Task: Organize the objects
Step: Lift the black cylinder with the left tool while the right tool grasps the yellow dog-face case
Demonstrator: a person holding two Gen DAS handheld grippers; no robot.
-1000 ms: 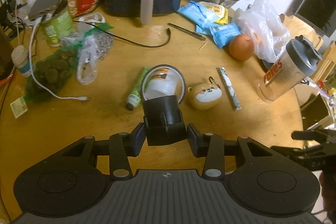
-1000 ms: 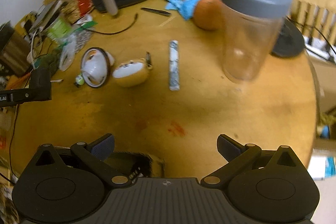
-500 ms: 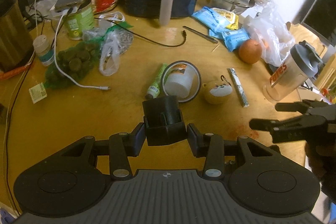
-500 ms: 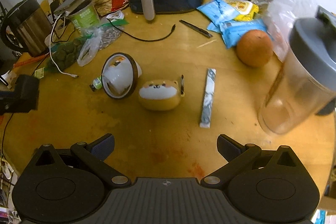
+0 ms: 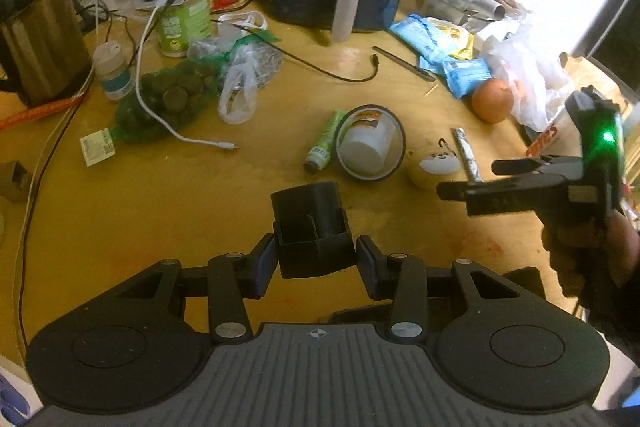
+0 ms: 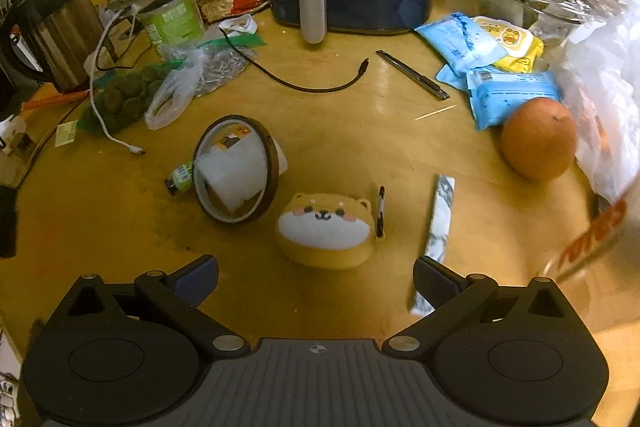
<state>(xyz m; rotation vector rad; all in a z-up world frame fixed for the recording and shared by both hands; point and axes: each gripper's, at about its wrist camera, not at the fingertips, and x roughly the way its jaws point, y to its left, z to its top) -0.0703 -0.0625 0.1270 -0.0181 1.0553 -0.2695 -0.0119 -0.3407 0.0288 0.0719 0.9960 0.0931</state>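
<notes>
With our left claw pinching the black holder, we centre our spread right claw on the dog case just ahead, clear of the pen.

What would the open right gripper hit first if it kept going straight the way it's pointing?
Probably the yellow dog-faced pouch, lying centred just ahead of the right gripper, whose jaws stand wide apart. Depth is unclear, so it might reach the wooden table first.
</notes>
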